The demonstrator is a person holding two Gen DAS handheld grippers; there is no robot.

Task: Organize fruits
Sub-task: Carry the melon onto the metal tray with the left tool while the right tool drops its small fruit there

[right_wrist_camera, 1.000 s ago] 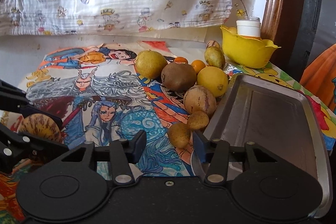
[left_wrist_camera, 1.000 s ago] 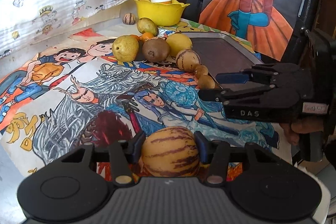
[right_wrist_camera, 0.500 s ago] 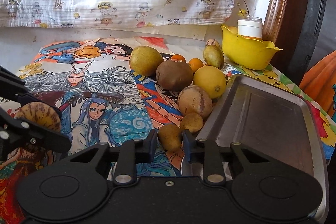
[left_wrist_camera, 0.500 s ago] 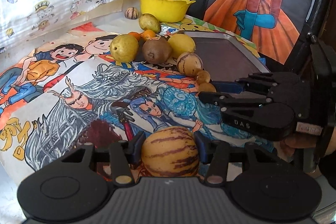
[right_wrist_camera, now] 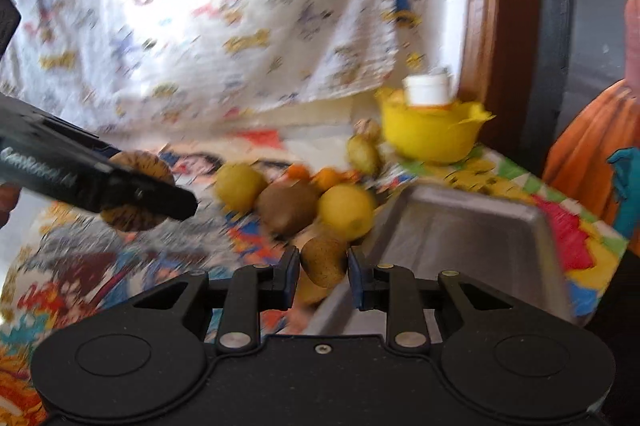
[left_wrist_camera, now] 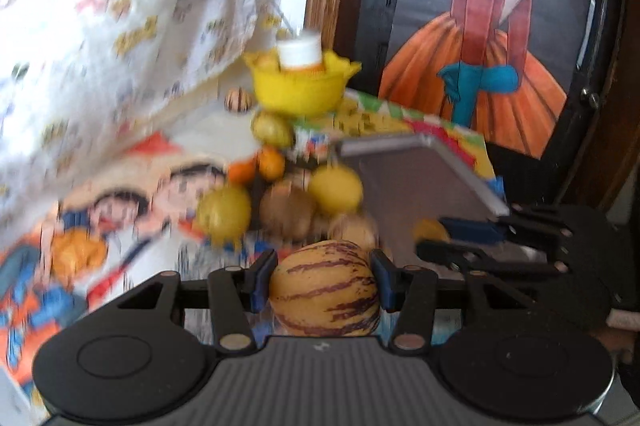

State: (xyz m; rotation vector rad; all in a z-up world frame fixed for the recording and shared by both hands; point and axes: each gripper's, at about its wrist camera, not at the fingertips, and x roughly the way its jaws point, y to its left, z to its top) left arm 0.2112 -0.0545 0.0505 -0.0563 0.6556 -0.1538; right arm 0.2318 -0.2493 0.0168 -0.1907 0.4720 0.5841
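My left gripper is shut on a round yellow fruit with purple stripes and holds it above the cartoon-print cloth; the same fruit shows in the right wrist view. My right gripper is shut on a small brown fruit at the near left rim of the metal tray. The right gripper shows in the left wrist view holding the small fruit by the tray. A pile of fruit lies left of the tray. Both views are motion-blurred.
A yellow bowl with a white-capped jar stands at the back, seen also in the right wrist view. A patterned white cloth hangs behind. A painting of an orange dress stands at the right.
My right gripper closed on the small brown fruit and lifted it off the cloth. My left gripper rose with the striped fruit and moved toward the pile and tray.
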